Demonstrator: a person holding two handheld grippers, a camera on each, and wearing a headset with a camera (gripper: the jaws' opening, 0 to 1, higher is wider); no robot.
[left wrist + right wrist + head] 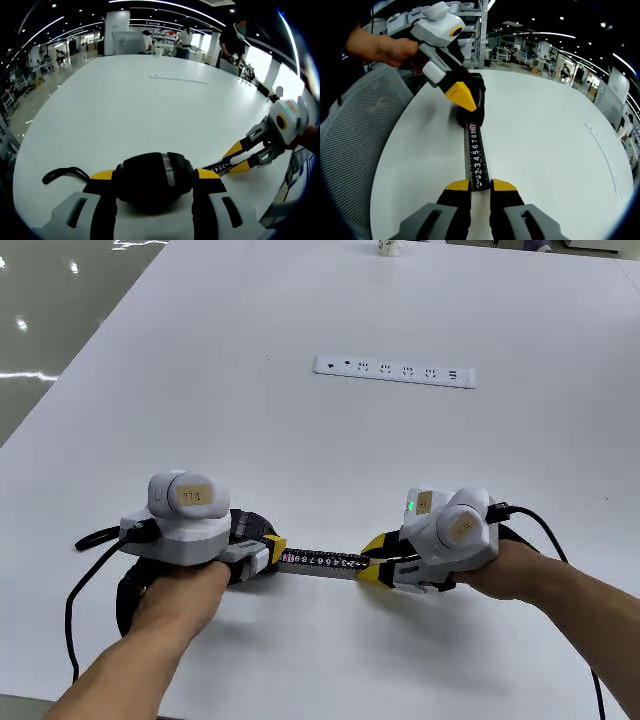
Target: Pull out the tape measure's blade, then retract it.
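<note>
Left gripper (155, 175): 2 jaws spread wide, clamping the tape measure case (150, 189). Right gripper (480, 186): jaws nearly together, pinching the blade (475, 150) tip, case at its 12 o'clock. Blade partly out above the table (300, 440).

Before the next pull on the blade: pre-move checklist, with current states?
1. Left gripper jaws shut on tape measure case: ok.
2. Right gripper jaws shut on the end of the blade: ok.
3. Blade straight and unkinked between the grippers: ok.
4. Power strip well away from the pull line: ok.
5. Blade lock position: cannot tell.
</note>
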